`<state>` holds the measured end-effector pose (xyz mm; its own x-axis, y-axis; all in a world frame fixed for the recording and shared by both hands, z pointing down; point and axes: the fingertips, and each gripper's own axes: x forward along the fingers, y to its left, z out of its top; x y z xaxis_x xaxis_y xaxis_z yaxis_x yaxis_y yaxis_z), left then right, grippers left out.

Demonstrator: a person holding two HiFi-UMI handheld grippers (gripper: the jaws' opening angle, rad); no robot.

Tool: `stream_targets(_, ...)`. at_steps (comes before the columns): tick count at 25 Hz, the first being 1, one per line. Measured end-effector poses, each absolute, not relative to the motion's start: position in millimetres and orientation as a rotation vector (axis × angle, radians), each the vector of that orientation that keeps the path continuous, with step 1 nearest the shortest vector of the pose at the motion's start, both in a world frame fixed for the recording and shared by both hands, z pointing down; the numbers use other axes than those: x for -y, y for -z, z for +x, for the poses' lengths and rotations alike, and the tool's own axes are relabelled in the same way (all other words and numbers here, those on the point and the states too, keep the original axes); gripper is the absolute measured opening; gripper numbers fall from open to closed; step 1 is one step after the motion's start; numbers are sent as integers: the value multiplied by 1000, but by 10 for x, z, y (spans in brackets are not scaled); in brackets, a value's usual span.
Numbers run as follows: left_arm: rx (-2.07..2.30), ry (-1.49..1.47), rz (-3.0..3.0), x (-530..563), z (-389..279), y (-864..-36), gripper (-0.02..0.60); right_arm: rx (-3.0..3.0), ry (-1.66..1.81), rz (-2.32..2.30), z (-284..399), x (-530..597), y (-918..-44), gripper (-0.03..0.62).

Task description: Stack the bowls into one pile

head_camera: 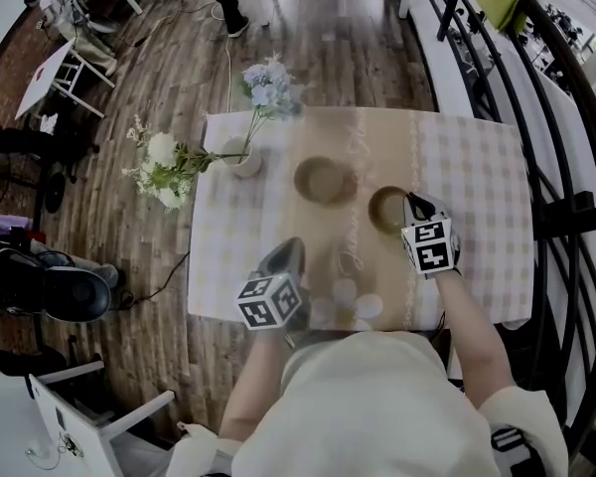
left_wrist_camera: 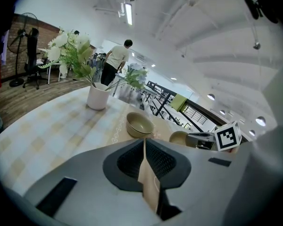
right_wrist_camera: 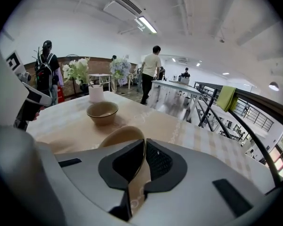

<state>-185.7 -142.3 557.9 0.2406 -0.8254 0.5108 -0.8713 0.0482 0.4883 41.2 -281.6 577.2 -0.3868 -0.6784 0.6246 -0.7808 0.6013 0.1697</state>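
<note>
Two tan bowls are on the checked tablecloth. The free bowl (head_camera: 323,180) (left_wrist_camera: 139,125) (right_wrist_camera: 102,112) sits upright near the table's middle. To its right, the second bowl (head_camera: 386,211) (left_wrist_camera: 178,138) (right_wrist_camera: 119,137) has its near rim pinched between the jaws of my right gripper (head_camera: 410,205) (right_wrist_camera: 142,150), which is shut on it. This bowl looks slightly tilted; whether it has left the cloth I cannot tell. My left gripper (head_camera: 289,250) (left_wrist_camera: 145,146) hovers over the table's near edge, shut with nothing in it, well short of both bowls.
A white vase of flowers (head_camera: 241,157) (left_wrist_camera: 98,97) stands at the table's far left, left of the free bowl. A black railing (head_camera: 546,117) runs along the right side. A person (right_wrist_camera: 151,74) stands beyond the table. Chairs and gear sit on the floor at left.
</note>
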Motion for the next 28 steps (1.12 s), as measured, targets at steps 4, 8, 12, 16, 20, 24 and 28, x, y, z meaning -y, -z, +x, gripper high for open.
stream_targets(4, 1568, -75, 1763, 1411, -1895, -5571, 14, 2185, -177, 1155, 309, 2850, -5639, 14)
stream_targets(8, 1570, -69, 1767, 1389, -1973, -5559, 14, 2217, -150, 1160, 145, 2878, -5486, 14)
stream_targets(12, 1571, -70, 1768, 1363, -2052, -5560, 14, 2245, -129, 1170, -35, 2956, -5352, 14)
stream_targets(16, 1571, -68, 1764, 1342, -2118, -5576, 14, 2273, -116, 1165, -241, 3031, -5256, 14)
stream_targets(20, 1572, -66, 1760, 1318, -2184, -5600, 14, 2300, -94, 1145, -463, 3078, -5221, 14)
stream_targets(24, 1574, -65, 1752, 1295, -2270, -5610, 14, 2316, -90, 1126, -679, 3101, -5208, 14)
stream_targets(28, 1578, -57, 1743, 1289, -2368, -5622, 14, 2327, -95, 1093, -910, 3106, -5231, 14)
